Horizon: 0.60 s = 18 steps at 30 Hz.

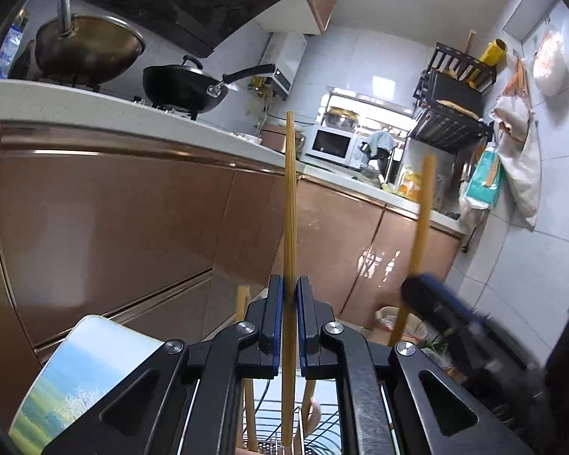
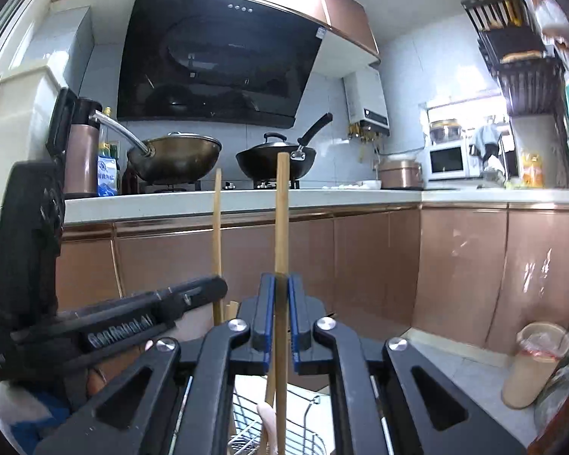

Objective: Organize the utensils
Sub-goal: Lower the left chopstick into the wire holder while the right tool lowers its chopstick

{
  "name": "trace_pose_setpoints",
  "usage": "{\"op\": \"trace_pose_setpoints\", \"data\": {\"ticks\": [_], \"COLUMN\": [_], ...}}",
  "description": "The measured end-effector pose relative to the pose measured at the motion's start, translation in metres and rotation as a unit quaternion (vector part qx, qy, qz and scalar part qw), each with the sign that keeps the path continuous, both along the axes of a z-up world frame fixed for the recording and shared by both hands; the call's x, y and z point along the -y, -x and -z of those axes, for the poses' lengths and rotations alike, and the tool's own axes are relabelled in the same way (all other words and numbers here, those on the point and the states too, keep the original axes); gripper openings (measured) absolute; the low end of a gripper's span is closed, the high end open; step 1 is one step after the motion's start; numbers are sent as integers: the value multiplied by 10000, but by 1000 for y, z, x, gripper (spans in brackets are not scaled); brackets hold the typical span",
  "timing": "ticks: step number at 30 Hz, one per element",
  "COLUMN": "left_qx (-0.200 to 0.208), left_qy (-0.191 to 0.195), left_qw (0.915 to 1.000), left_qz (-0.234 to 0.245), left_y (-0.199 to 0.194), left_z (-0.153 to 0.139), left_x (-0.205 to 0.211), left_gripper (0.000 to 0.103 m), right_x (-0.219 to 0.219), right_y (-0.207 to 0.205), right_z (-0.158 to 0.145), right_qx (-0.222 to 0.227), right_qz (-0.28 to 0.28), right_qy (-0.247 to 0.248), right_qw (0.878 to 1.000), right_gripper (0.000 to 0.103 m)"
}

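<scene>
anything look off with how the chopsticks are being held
Nothing stands out. The left gripper is shut on one upright chopstick, the right gripper on another. Neither looks bent or askew.

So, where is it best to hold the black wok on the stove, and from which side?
Probably by the long handle of the black wok. It rises up and to the right, clear of the brass-coloured wok, so approach from the right and close across the handle.

copper cabinets (image 2: 322, 258), white countertop (image 2: 246, 201), tiled wall (image 2: 330, 106)
</scene>
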<state>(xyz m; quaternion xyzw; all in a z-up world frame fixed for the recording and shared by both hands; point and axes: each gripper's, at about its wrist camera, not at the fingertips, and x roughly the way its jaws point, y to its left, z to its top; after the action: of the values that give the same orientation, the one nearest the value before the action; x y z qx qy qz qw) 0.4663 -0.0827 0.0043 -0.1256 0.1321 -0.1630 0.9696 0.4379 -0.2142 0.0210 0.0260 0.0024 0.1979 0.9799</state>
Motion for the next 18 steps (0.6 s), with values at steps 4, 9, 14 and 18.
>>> {"op": "trace_pose_setpoints", "data": {"ticks": [4, 9, 14, 18], "left_qx": [-75, -97, -122, -116], "left_qy": [-13, -76, -99, -133], "left_qw": [9999, 9999, 9998, 9998], "left_qz": [-72, -118, -107, -114], "left_y": [-2, 0, 2, 4], "left_z": [11, 16, 18, 20], "left_x": [2, 1, -1, -5], "left_gripper": [6, 6, 6, 6], "right_x": [-3, -9, -22, -26], "right_y": [7, 21, 28, 22], "right_z": [3, -6, -15, -3], "right_qx": [128, 445, 581, 382], "right_qz": [117, 244, 171, 228], "right_qy": [224, 397, 494, 504], "right_qw": [9996, 9979, 9969, 9977], "right_gripper": [7, 7, 7, 7]}}
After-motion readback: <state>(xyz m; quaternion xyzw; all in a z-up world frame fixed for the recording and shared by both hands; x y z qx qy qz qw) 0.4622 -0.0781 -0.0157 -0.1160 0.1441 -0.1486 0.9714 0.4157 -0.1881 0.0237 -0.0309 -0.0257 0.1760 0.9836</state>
